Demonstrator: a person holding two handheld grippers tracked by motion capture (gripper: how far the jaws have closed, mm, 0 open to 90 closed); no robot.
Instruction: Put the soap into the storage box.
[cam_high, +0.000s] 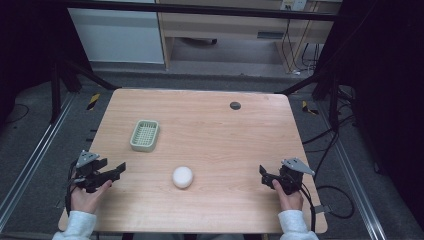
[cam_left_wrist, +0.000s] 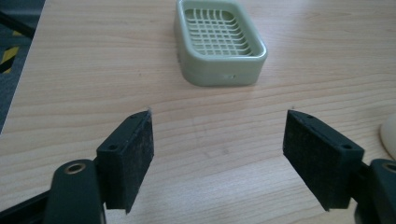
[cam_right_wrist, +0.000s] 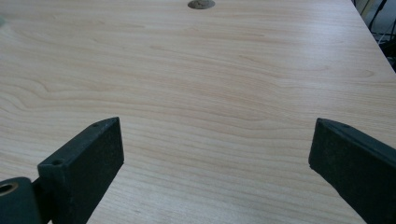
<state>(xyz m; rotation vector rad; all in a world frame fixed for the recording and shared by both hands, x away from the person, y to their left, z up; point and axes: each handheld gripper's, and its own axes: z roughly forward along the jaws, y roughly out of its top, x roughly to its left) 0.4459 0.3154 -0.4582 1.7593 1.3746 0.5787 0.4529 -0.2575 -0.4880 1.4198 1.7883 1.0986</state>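
Note:
A pale green soap dish (cam_high: 145, 135) with a slotted floor sits left of the table's middle; in the left gripper view the soap dish (cam_left_wrist: 219, 43) lies ahead of the jaws and holds nothing. A round white soap bar (cam_high: 182, 177) rests on the wood nearer the front, and its edge (cam_left_wrist: 388, 137) shows at the far right. My left gripper (cam_high: 119, 171) hovers at the front left, open, nothing between its jaws (cam_left_wrist: 218, 154). My right gripper (cam_high: 264, 176) stands open at the front right over bare wood (cam_right_wrist: 217, 154).
The wooden table (cam_high: 215, 130) has a dark round cable hole (cam_high: 235, 105) at the back right, also visible as the hole (cam_right_wrist: 201, 3) ahead of the right gripper. Black frame posts and cables flank the table; a desk stands beyond it.

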